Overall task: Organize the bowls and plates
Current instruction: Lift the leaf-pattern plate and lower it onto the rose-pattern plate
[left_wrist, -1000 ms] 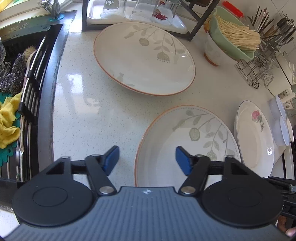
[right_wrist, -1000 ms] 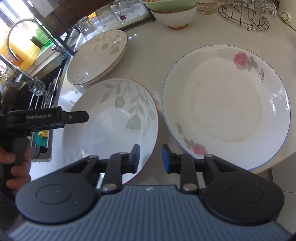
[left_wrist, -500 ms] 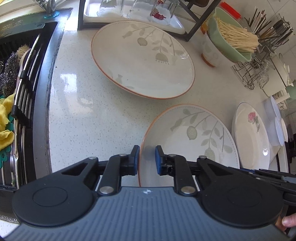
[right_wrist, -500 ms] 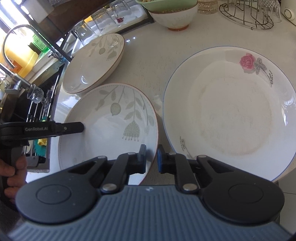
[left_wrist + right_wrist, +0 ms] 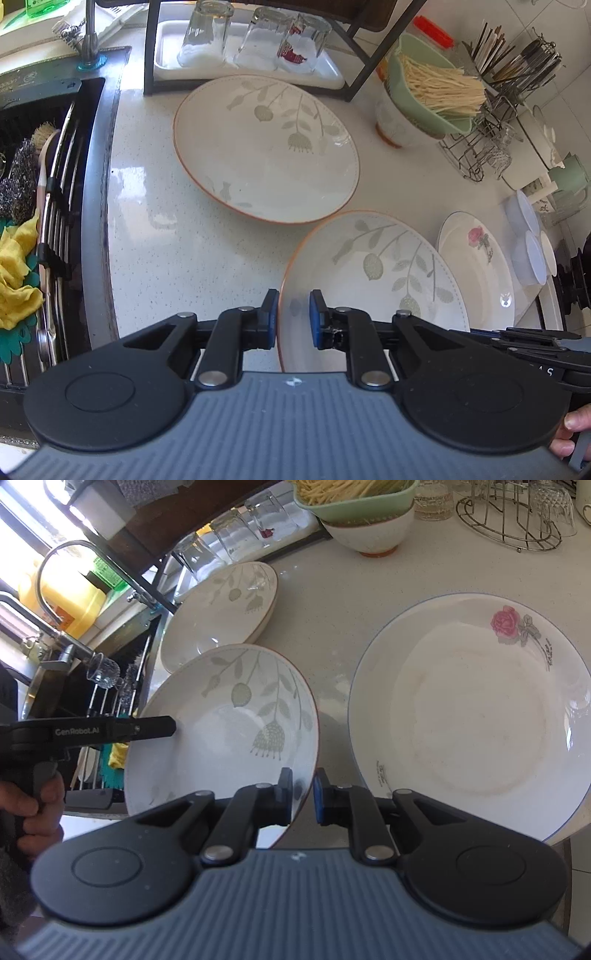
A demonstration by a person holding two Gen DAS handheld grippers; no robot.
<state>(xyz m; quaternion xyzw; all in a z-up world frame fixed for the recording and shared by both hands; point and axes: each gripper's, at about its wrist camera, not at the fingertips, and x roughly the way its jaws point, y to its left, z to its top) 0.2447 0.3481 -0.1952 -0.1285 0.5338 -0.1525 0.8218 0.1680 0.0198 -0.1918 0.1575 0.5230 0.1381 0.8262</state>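
left gripper (image 5: 292, 319) clamping near plate (image 5: 373, 280) rim

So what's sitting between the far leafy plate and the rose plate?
The near leafy plate, clamped at its rim by both grippers. The right wrist view shows it best.

The white leaf-patterned ceramic plate (image 5: 373, 280) and the white rose-printed plate (image 5: 469, 716) look glossy and smooth. The pale speckled stone countertop (image 5: 177, 240) shines, polished. Yellow cloth (image 5: 16, 273) looks soft; the grey scouring pad (image 5: 16, 184) seems to be wiry metal.
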